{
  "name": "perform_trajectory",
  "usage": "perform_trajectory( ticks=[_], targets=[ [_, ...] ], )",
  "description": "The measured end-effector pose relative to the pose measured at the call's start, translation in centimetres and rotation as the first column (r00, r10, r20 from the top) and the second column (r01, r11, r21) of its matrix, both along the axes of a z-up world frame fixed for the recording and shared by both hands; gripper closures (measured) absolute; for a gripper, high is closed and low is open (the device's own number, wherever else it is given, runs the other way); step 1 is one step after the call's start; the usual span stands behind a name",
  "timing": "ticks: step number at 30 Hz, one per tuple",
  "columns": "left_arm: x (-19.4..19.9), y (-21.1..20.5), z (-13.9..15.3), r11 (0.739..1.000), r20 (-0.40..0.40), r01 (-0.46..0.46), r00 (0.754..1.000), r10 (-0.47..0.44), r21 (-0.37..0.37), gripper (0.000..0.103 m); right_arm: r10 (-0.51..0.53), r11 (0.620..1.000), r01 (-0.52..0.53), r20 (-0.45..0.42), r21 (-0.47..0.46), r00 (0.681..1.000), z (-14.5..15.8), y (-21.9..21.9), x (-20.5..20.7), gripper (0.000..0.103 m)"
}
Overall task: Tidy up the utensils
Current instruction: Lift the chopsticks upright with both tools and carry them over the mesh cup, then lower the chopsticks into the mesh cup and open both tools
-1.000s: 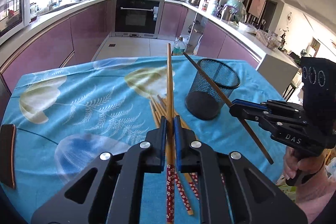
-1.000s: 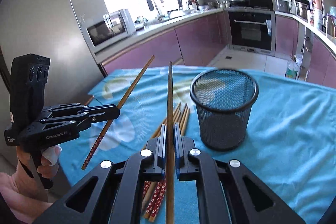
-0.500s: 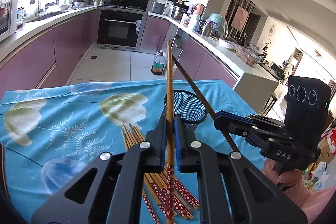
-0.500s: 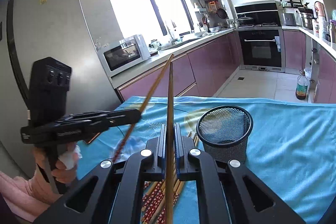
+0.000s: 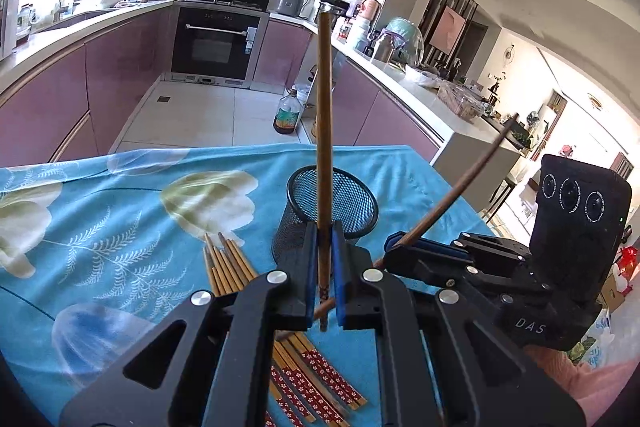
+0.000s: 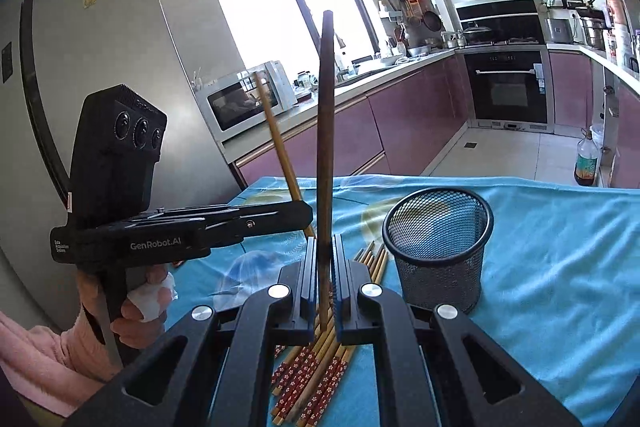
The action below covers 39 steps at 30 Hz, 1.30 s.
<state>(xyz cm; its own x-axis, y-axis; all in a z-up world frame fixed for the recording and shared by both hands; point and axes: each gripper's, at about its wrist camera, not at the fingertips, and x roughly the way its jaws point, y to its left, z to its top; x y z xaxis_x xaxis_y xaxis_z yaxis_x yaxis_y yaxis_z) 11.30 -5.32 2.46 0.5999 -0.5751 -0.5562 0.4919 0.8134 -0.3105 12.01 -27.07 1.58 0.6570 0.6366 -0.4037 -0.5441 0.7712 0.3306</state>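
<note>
Item 1: left claw (image 5: 323, 267), pressed on a single chopstick (image 5: 323, 131) that stands upright between its blue pads, thin end up and patterned end poking out below. In the right wrist view this same claw (image 6: 304, 213) shows from the side, its chopstick (image 6: 278, 143) tilted slightly, gripped by a hand (image 6: 136, 307) in a pink sleeve.

Item 2: right claw (image 6: 325, 263), pressed on a darker chopstick (image 6: 325, 131), held upright along its fingers. In the left wrist view this claw (image 5: 394, 247) sits just right of the left one, and its chopstick (image 5: 460, 193) leans up and to the right, crossing behind the left claw's pads.

Item 3: black mesh cup (image 6: 438, 251), upright on the desk, mouth open, just right of the right claw. In the left wrist view the cup (image 5: 352, 199) stands directly behind the left claw. Whether it holds anything cannot be told.

Item 4: bundle of loose chopsticks (image 5: 228, 265), lying flat on the desk beside the cup, thin ends toward it, red flower-patterned ends (image 6: 316, 379) nearest the cameras. Partly hidden under both claws.

Item 5: desk with blue floral cloth (image 5: 100, 227), carrying items 3 and 4.

Item 6: kitchen behind, with oven (image 5: 216, 43), microwave (image 6: 244, 99) and a bottle on the floor (image 5: 286, 113).
</note>
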Motion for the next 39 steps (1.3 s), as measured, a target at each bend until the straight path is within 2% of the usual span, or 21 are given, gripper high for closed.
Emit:
perform_trajectory(
  ticks=[11,19,24,28,32,35,39],
  targets=[
    [1.2,-1.0,6.3,1.000,0.150,-0.002,0.989,0.006,-0.027,0.096,-0.100,0.994,0.104,0.134,-0.023,0.986,5.4,-2.7,1.0,0.097],
    [2.9,-2.8,8.7,1.000,0.187,-0.008,0.982,0.005,0.016,0.096,-0.155,0.986,0.164,0.188,-0.035,0.970,6.9,-4.0,2.1,0.097],
    [3.9,-4.3,6.7,0.997,0.134,-0.003,0.991,-0.008,0.079,0.095,-0.154,0.984,0.164,0.121,-0.076,0.981,5.2,-3.8,4.1,0.097],
    [5.3,-5.4,3.7,0.992,0.057,0.013,0.998,-0.021,0.126,0.095,-0.132,0.985,0.132,0.009,-0.114,0.991,2.4,-3.5,5.9,0.097],
    [6.8,-6.1,1.2,0.987,-0.004,0.037,0.999,-0.037,0.159,0.096,-0.122,0.981,0.107,-0.085,-0.163,0.989,0.4,-3.0,7.6,0.097],
    [7.9,-6.1,-0.5,0.984,-0.019,0.034,0.999,-0.031,0.173,0.095,-0.126,0.978,0.103,-0.121,-0.183,0.985,-0.2,-2.6,8.5,0.097],
    [9.2,-6.0,-1.4,0.986,-0.033,0.024,0.999,-0.018,0.167,0.095,-0.147,0.975,0.120,-0.141,-0.186,0.979,-0.4,-2.6,9.3,0.096]
  ],
)
